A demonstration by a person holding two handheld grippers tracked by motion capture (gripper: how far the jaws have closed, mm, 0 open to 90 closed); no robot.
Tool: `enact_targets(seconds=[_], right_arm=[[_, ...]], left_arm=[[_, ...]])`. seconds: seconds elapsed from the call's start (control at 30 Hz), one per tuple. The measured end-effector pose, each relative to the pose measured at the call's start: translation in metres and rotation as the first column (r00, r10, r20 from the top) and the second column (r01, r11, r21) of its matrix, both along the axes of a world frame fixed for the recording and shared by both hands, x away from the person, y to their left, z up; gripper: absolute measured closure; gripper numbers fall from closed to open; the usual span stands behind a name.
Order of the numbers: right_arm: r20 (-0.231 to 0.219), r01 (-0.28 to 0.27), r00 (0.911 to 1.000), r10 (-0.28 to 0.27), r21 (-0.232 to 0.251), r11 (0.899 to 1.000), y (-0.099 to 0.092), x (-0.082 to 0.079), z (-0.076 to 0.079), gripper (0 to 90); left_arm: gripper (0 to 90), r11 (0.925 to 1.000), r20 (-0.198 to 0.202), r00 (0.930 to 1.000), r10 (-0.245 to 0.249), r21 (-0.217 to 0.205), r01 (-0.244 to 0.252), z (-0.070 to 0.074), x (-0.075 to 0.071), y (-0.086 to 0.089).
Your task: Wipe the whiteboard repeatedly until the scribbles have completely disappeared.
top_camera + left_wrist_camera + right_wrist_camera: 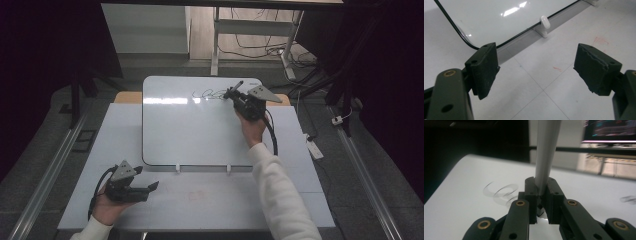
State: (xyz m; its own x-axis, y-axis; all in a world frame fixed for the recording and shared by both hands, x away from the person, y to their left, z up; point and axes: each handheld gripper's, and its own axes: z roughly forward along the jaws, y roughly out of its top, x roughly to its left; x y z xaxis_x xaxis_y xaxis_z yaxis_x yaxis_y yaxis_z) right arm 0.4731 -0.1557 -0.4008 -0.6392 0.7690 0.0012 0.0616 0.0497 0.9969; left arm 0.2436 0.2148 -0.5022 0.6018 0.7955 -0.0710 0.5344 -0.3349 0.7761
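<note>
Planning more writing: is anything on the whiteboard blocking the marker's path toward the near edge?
Nothing visible does. The right gripper holds the marker beside the scribble; the whiteboard below is bare down to its near edge.

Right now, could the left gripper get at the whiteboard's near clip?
Probably yes: the left gripper is open and empty on the table, with bare surface between it and the clip.

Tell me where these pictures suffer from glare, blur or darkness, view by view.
High view: a bright strip of glare on the whiteboard, with dark surroundings at both sides. Left gripper view: sharp, with glare patches on the board. Right gripper view: the marker and the scribbles are blurred, and the left background is nearly black.
</note>
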Motion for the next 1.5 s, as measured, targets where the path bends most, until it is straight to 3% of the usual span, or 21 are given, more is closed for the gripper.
enact_targets(seconds=[0.07, 0.13, 0.2, 0.27, 0.33, 0.43, 0.5, 0.63, 0.73, 0.8, 0.87, 1.07, 1.2, 1.27, 1.4, 1.5], right_arm=[[-0.003, 0.036, 0.9993, -0.036, 0.044, 0.998, -0.008, 0.007, 0.006, 80.8], [-0.016, 0.037, 0.9992, -0.036, 0.062, 0.997, -0.01, 0.008, 0.004, 80.7], [-0.028, -0.034, 0.999, 0.034, 0.017, 0.999, 0.001, 0.0, -0.004, 80.7], [-0.025, -0.047, 0.9986, 0.047, 0.006, 0.999, 0.005, -0.002, -0.006, 80.7], [-0.014, -0.04, 0.9991, 0.04, -0.002, 0.999, 0.005, -0.002, -0.004, 80.8], [-0.008, 0.026, 0.9996, -0.026, 0.049, 0.998, -0.006, 0.006, 0.003, 80.7], [-0.007, 0.039, 0.9992, -0.039, 0.049, 0.998, -0.011, 0.007, 0.003, 80.7], [-0.022, -0.001, 0.9998, 0.002, 0.036, 0.999, -0.007, -0.001, -0.004, 80.7], [-0.012, -0.022, 0.9997, 0.022, -0.004, 1.0, 0.001, -0.003, -0.005, 80.7], [-0.002, 0.01, 0.9999, -0.01, 0.034, 0.999, -0.002, 0.003, 0.0, 80.7], [-0.02, 0.018, 0.9997, -0.016, 0.071, 0.997, -0.005, 0.007, 0.002, 80.7], [-0.014, -0.06, 0.9981, 0.06, -0.014, 0.998, 0.015, -0.005, -0.008, 80.7], [0.0, 0.016, 0.9999, -0.016, 0.031, 0.999, 0.001, 0.005, 0.002, 80.7], [-0.011, 0.021, 0.9997, -0.02, 0.05, 0.999, -0.002, 0.006, 0.001, 80.7], [-0.022, -0.065, 0.9977, 0.064, -0.016, 0.998, 0.012, -0.005, -0.008, 80.7], [-0.003, -0.057, 0.9984, 0.057, -0.044, 0.997, 0.014, -0.006, -0.006, 80.7]], left_arm=[[20.4, 1.0, 0.0, 1.0, 0.002, -0.005, -0.002, 0.0, 0.0, 0.001], [20.5, 1.0, -0.001, 1.0, 0.003, -0.004, -0.003, 0.0, 0.001, 0.001], [20.4, 1.0, -0.002, 1.0, 0.003, -0.003, -0.003, -0.001, 0.002, 0.001], [20.4, 1.0, -0.005, 1.0, 0.002, 0.0, -0.002, -0.001, 0.002, 0.0], [20.4, 1.0, -0.004, 1.0, 0.0, 0.002, 0.0, -0.001, 0.001, 0.0], [20.4, 1.0, 0.0, 1.0, 0.004, -0.004, -0.004, 0.0, -0.001, 0.001], [20.4, 1.0, 0.0, 1.0, 0.004, -0.005, -0.004, 0.0, 0.0, 0.002], [20.4, 1.0, -0.005, 1.0, 0.0, 0.001, 0.0, -0.001, 0.002, 0.001], [20.4, 1.0, -0.002, 1.0, -0.002, 0.004, 0.002, -0.001, 0.0, 0.0], [20.4, 1.0, -0.001, 1.0, 0.0, 0.003, 0.0, -0.001, 0.0, 0.0], [20.4, 1.0, -0.003, 1.0, 0.003, -0.002, -0.003, -0.001, 0.0, 0.001], [20.4, 1.0, -0.006, 1.0, 0.001, 0.003, -0.001, -0.002, 0.002, 0.001], [20.4, 1.0, 0.0, 1.0, 0.001, -0.003, -0.001, -0.001, 0.0, 0.002], [20.4, 1.0, 0.0, 1.0, 0.002, -0.002, -0.002, -0.001, 0.0, 0.002], [20.3, 1.0, -0.005, 1.0, -0.001, 0.003, 0.001, -0.002, 0.002, 0.001], [20.3, 1.0, -0.002, 1.0, -0.002, 0.004, 0.002, -0.001, 0.0, 0.001]])
